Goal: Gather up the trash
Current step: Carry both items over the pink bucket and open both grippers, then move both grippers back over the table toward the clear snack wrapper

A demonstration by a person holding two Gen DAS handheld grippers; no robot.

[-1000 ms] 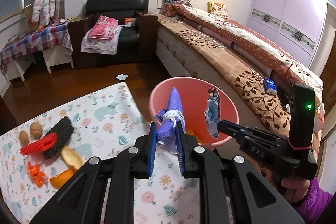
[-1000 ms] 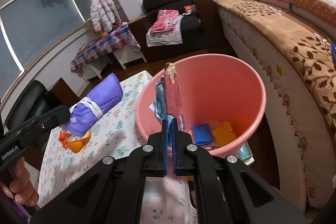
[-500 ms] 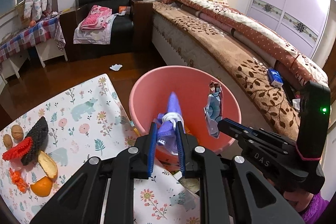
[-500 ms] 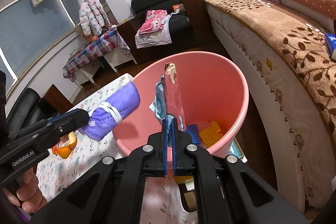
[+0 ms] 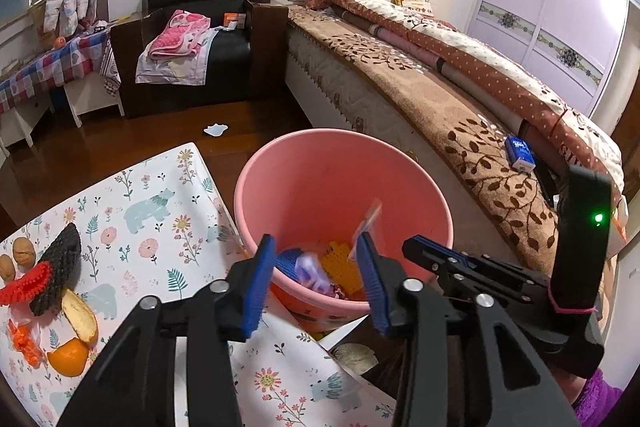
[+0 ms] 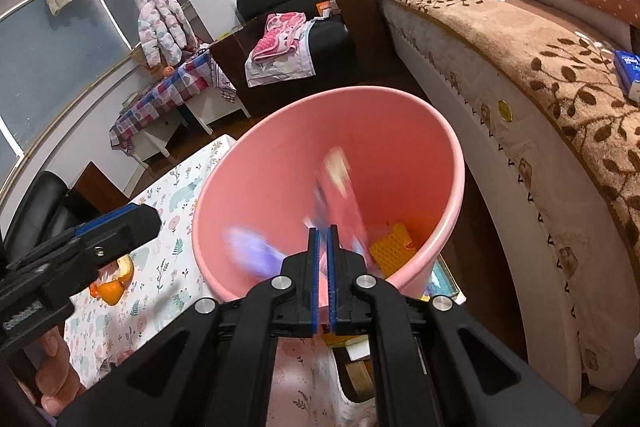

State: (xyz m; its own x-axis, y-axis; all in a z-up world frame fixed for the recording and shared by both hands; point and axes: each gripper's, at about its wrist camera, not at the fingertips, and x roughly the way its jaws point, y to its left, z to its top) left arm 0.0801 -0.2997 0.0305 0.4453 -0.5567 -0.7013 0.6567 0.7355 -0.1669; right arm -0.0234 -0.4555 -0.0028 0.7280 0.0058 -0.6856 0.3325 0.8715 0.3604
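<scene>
Trash left on floral-print tablecloth (image 5: 152, 227): orange peel pieces (image 5: 76, 339), walnuts (image 5: 20, 253), red-and-black knit scrap (image 5: 48, 277). Left gripper (image 5: 316, 267) spread wide, empty, above round pink plastic bin (image 5: 344, 163); blurred purple bundle (image 6: 252, 253) dropping inside. Right gripper (image 6: 323, 247) nearly closed; blurred wrapper (image 6: 340, 195) apparently slipping free. Step: dumping. Next, likely: return for peels.

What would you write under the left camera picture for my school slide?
Open left gripper above the pink bin, purple bundle blurred inside; orange peel on the table.
</scene>
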